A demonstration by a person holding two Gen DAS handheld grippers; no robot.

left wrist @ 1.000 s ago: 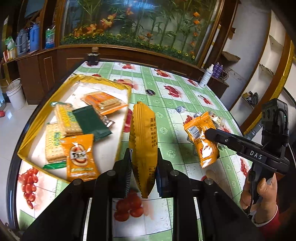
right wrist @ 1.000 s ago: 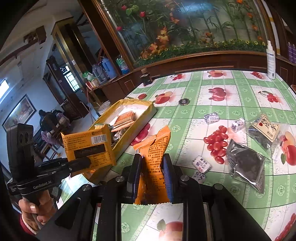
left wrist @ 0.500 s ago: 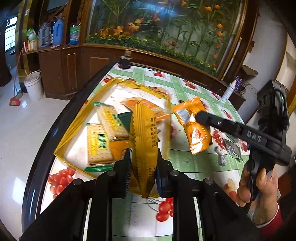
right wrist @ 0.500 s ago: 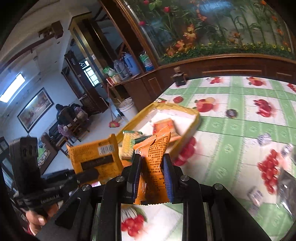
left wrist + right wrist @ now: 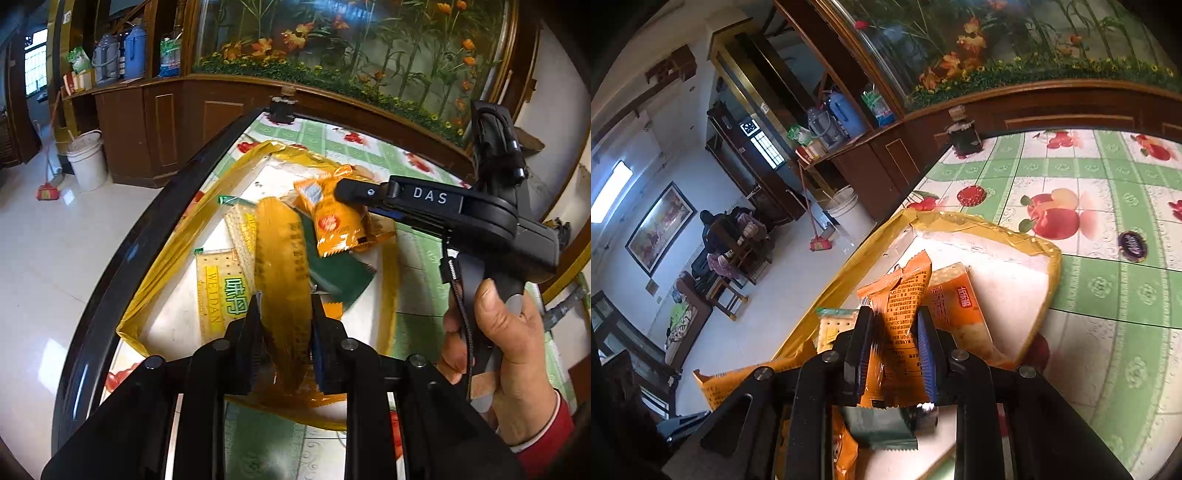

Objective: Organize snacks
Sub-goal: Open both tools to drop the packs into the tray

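Note:
A white tray with a yellow rim (image 5: pixel 173 258) sits at the table's left edge and holds cracker packs (image 5: pixel 218 295), a green packet (image 5: pixel 340 273) and an orange pack (image 5: pixel 960 310). My left gripper (image 5: pixel 286 306) hangs over the tray's near end. Its jaws are opening, and the yellow packet (image 5: pixel 282 251) stands blurred between the fingers, slipping free. My right gripper (image 5: pixel 894 325) is over the tray's middle. Its jaws are also opening, but the pads still touch the orange packet (image 5: pixel 905 291). From the left wrist view that packet (image 5: pixel 334 225) dangles from the right gripper (image 5: pixel 341 189).
The table's black edge (image 5: pixel 140 240) runs just left of the tray, with floor and a white bucket (image 5: pixel 86 158) beyond. A dark bottle (image 5: pixel 962 138) stands at the far corner. A small dark disc (image 5: pixel 1132 245) lies on the green fruit-print cloth (image 5: pixel 1108 295). A hand (image 5: pixel 506 339) holds the right gripper.
Both grippers moved left from the open tablecloth to above the tray, carrying their packets. The right one travelled farther. The yellow packet, sharp before, now looks smeared between the left fingers.

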